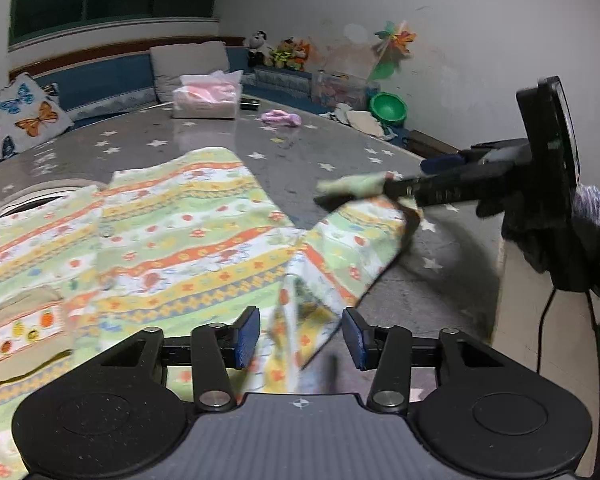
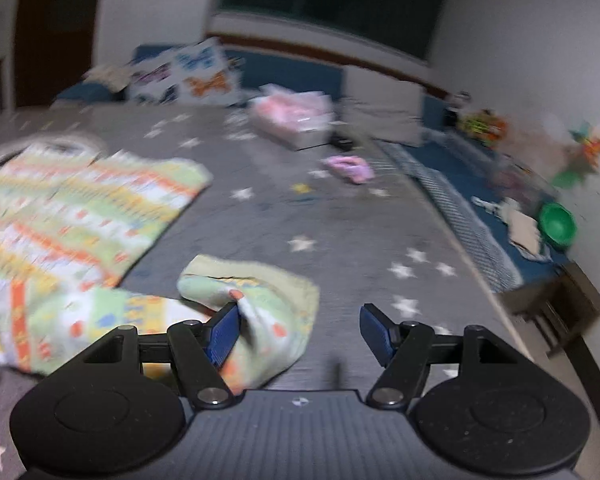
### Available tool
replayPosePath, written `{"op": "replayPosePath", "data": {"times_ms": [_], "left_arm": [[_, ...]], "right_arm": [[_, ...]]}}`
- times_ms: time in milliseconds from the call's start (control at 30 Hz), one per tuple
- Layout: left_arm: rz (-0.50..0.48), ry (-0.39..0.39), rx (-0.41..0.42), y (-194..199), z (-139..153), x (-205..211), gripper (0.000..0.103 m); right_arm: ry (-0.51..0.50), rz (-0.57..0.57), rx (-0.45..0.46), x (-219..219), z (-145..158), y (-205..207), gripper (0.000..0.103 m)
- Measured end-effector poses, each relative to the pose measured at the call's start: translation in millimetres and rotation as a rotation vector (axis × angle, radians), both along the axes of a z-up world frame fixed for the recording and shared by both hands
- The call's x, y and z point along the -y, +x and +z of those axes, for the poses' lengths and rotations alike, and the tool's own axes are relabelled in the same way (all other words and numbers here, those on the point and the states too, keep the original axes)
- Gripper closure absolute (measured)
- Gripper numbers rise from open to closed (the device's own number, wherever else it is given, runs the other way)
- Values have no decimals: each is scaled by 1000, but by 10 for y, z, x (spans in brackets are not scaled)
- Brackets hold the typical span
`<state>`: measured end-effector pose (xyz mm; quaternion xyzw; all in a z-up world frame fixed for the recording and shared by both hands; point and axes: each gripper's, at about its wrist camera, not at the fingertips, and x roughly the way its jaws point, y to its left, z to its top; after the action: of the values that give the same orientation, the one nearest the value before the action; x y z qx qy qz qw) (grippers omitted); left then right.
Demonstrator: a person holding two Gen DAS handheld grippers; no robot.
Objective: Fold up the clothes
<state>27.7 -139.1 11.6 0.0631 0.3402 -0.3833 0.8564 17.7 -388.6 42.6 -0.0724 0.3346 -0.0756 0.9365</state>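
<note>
Left wrist view shows the grey star-patterned worktop point(image 1: 380, 128), bare well beyond the striped garment point(image 1: 172, 232) spread flat on it. Its sleeve point(image 1: 352, 236) is lifted toward the garment, mid-fold I'd judge. Left tongs point(image 1: 300, 336) stand part open around a fabric fold, right tongs point(image 2: 300, 332) wide, cuff against one pad point(image 2: 222, 334). Next: lay the sleeve flat.

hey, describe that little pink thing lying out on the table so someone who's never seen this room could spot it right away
Start at the big grey star-printed table and look to its far side, past the striped patterned garment. Just right of the clear bag of pink cloth lies a small crumpled pink-lilac fabric piece, loose and unbagged, alone on bare tabletop.
</note>
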Motion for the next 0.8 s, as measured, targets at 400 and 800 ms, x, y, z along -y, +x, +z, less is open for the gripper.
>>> {"op": "replayPosePath", "data": {"times_ms": [400,800], "left_arm": [[-172,13,30,-350,7,102,69],[-272,28,36,-605,-20,176,67]], "right_arm": [[144,-305,28,620,-90,-504,26],[153,-367,170,709,278,-987,25]]}}
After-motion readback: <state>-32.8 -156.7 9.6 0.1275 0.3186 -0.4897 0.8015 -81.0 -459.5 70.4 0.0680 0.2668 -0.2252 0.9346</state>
